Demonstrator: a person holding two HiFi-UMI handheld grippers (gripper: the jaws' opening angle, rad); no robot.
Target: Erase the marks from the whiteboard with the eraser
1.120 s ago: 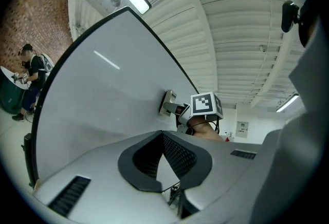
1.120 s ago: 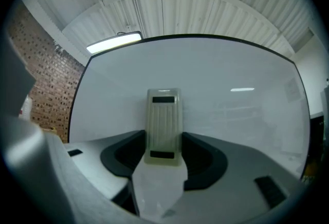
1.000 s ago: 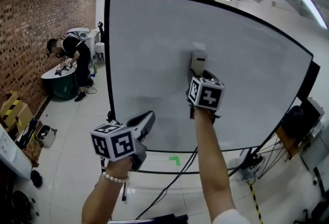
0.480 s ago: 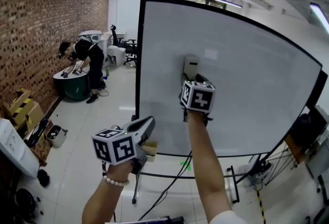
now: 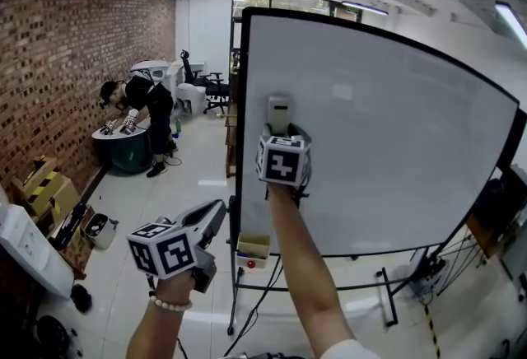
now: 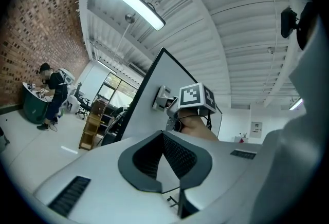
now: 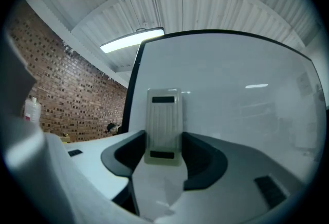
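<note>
One eraser (image 7: 163, 120) inside right gripper (image 7: 164, 154)

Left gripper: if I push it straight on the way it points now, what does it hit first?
The left gripper would most likely meet the whiteboard, low near its left edge, below the right gripper with the eraser; depth is unclear.

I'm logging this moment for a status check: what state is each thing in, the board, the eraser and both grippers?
whiteboard: upright, no marks visible.
eraser: clamped in the right gripper, flat against the whiteboard near its left edge.
right gripper: shut on the eraser.
left gripper: jaws together, empty, held low and off the whiteboard.
</note>
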